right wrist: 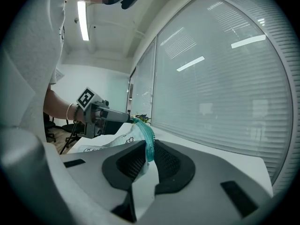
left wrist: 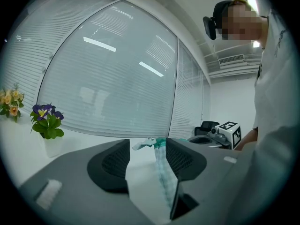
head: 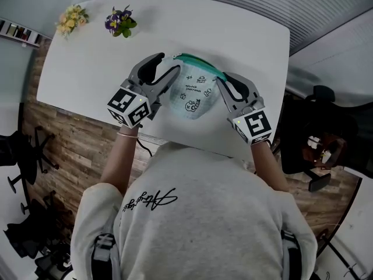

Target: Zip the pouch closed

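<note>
**Pouch stretched between 2 tongs above a white tabletop**

A person stands over a white tabletop (head: 87, 51), seen from above, with a tool in each hand. At the middle of the frame hangs a small white pouch (head: 195, 98) printed with little drawings. A teal zipper (right wrist: 146, 137) runs along its top edge, from the tip of one tool to the tip of the other. 2 small bunches of flowers (head: 119, 22), 1 yellow and 1 purple, sit at the upper left, well apart from the work.

The left tongs (left wrist: 147, 146) are partly closed around the pouch's left end. White fabric fills the gap, and the zipper tape lies against 1 pad. The right tongs (right wrist: 150, 146) are almost closed, pinching the teal zipper edge at the pouch's right end. Whether the slider itself sits inside that pinch cannot be made out, nor how much of the zipper is already joined.

The step in hand looks like bracing the pouch so the zipper can run. To do it well, the left grip should stay firm as the anchor and the teal line should be kept straight and taut. The pull should follow that line rather than lift away from it. Slack fabric near the teeth could snag, so gentle tension matters more than speed.
</note>
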Available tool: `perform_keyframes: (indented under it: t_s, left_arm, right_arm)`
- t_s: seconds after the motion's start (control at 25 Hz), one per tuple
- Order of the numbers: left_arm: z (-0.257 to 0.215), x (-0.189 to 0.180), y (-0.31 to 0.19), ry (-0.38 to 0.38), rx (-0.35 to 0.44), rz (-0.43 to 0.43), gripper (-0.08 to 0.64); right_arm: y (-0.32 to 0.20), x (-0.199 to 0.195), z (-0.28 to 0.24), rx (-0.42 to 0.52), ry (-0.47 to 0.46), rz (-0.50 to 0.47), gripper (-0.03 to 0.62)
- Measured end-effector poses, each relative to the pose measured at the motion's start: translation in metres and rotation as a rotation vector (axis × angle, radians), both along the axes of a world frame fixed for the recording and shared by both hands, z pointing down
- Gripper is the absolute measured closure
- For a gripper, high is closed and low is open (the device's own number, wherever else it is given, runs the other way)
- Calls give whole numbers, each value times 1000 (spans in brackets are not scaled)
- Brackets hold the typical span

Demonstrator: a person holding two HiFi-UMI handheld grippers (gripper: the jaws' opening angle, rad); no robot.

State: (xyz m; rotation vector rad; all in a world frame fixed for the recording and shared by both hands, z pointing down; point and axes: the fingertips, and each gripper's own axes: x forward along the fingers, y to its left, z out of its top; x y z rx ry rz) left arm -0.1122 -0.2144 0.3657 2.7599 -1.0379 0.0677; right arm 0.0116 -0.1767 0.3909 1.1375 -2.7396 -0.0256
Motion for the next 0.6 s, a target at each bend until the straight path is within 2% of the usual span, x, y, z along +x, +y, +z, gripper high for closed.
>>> perform_keyframes:
  t_s: [0.28, 0.6]
  left_arm:
    - [-7, 1, -2, -19, 23, 9, 446]
    - [-20, 6, 2, -17, 55, 25, 483]
  right_arm:
    - [0, 3, -2, 20, -13, 7, 540]
    - [3, 6, 1, 27, -10, 17, 538]
